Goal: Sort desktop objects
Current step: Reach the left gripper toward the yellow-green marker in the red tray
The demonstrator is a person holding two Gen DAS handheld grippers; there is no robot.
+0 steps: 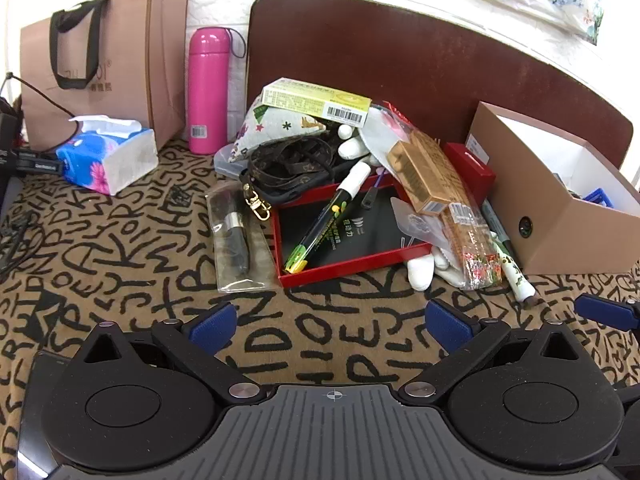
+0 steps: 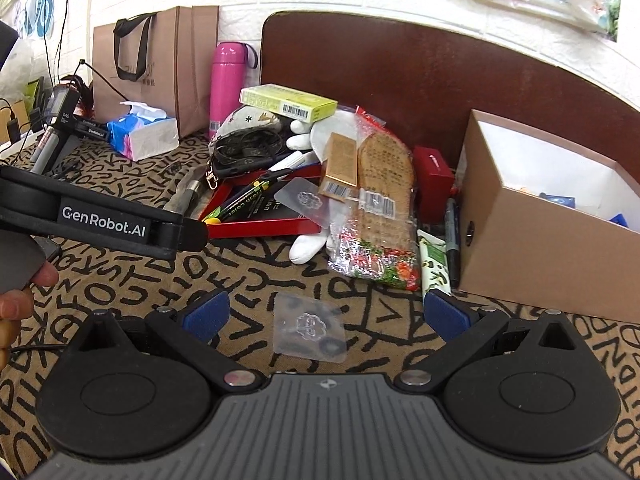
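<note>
Up front in the left wrist view, the left gripper (image 1: 332, 320) hovers above the brown letter-patterned tablecloth (image 1: 120, 264) with its 2 blue-padded jaws spread wide and nothing between them. Ahead lies a shallow red tray (image 1: 344, 266) holding a black-and-green marker with a white cap (image 1: 332, 210). A clear plastic sleeve with a dark brush (image 1: 234, 236) lies just left of the tray. A packaged tan insole (image 1: 464, 216) and a gold carton (image 1: 420, 176) lean over the tray's right edge, with the open brown cardboard box (image 1: 560, 232) to the right.

Next, the right wrist view: the right gripper (image 2: 326, 316) has its jaws wide apart too, holding nothing. A small clear plastic packet (image 2: 310, 328) rests flat on the cloth between them, touching neither pad. A pink steel flask (image 2: 226, 84) stands upright by the wall beside a brown paper bag (image 2: 160, 68).
</note>
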